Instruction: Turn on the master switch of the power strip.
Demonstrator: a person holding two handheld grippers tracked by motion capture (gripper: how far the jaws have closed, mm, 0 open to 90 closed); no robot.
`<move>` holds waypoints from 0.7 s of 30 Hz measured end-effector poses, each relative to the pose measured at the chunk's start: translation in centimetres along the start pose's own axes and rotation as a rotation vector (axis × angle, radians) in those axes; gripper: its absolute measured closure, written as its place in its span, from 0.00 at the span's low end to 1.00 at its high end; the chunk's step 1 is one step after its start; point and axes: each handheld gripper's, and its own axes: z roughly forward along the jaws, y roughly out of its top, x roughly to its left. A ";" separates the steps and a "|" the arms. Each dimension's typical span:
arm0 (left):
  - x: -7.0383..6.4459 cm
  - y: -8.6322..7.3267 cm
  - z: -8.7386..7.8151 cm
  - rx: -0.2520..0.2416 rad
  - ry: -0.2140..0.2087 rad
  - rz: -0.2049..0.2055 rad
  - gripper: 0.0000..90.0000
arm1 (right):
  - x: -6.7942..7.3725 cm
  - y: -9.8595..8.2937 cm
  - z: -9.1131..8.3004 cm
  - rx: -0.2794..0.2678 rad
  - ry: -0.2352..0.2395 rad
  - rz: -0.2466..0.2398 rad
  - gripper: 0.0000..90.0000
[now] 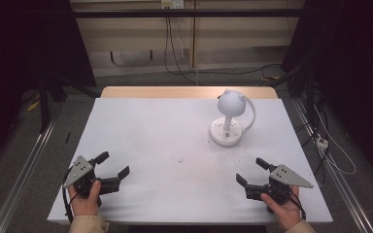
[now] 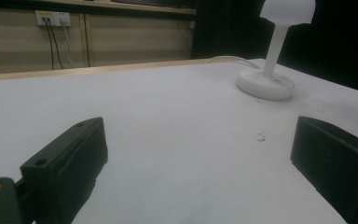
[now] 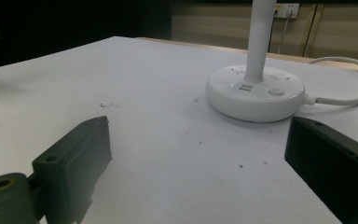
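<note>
A white desk lamp point(image 1: 227, 119) with round base and domed shade is stood upright on the white table point(image 1: 150, 126), toward its far right; its white cord point(image 1: 250, 112) is looped behind the base. The left gripper point(image 1: 112, 164) is held near the front left edge, jaws spread wide, nothing gripped. The right gripper point(image 1: 251, 170) is held near the front right edge, likewise wide apart and empty.

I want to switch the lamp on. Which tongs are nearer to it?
Right. The right tongs sit just in front of the white round-based desk lamp, slightly to its right. The left tongs are far across the white table, at its front left.
</note>
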 end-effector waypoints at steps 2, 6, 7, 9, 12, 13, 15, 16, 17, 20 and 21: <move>0.0 0.0 0.0 0.001 -0.003 0.005 0.04 | 0.0 0.0 0.1 0.000 -0.006 -0.001 0.07; -0.1 0.1 0.0 0.001 -0.005 0.011 0.04 | -0.2 0.2 0.3 0.002 -0.013 0.003 0.07; -0.1 0.1 0.1 0.002 -0.005 0.011 0.04 | -0.2 0.2 0.3 0.002 -0.013 0.003 0.07; -0.1 0.0 0.1 0.003 -0.009 0.013 0.04 | -0.3 0.3 0.5 0.006 -0.013 0.011 0.07; -0.1 0.1 0.1 0.000 -0.012 0.015 0.04 | -0.5 0.3 0.7 0.010 -0.013 0.012 0.07; -0.1 0.1 0.0 -0.001 -0.012 0.017 0.04 | -0.5 0.3 0.8 0.009 -0.013 0.013 0.07; -0.1 0.1 0.0 -0.002 -0.010 0.014 0.04 | -0.6 0.5 1.0 0.009 -0.017 0.015 0.07; -0.1 0.1 0.0 -0.002 -0.011 0.014 0.04 | -0.6 0.5 1.0 0.009 -0.017 0.015 0.07; -0.1 0.1 0.0 -0.001 -0.011 0.015 0.04 | -0.7 0.5 1.1 0.010 -0.016 0.012 0.07; -0.1 0.1 0.0 -0.004 -0.014 0.016 0.04 | -1.1 0.7 1.7 0.024 -0.021 0.010 0.06; -0.1 0.1 0.0 -0.004 -0.014 0.018 0.04 | -1.2 0.7 1.9 0.024 -0.025 0.004 0.06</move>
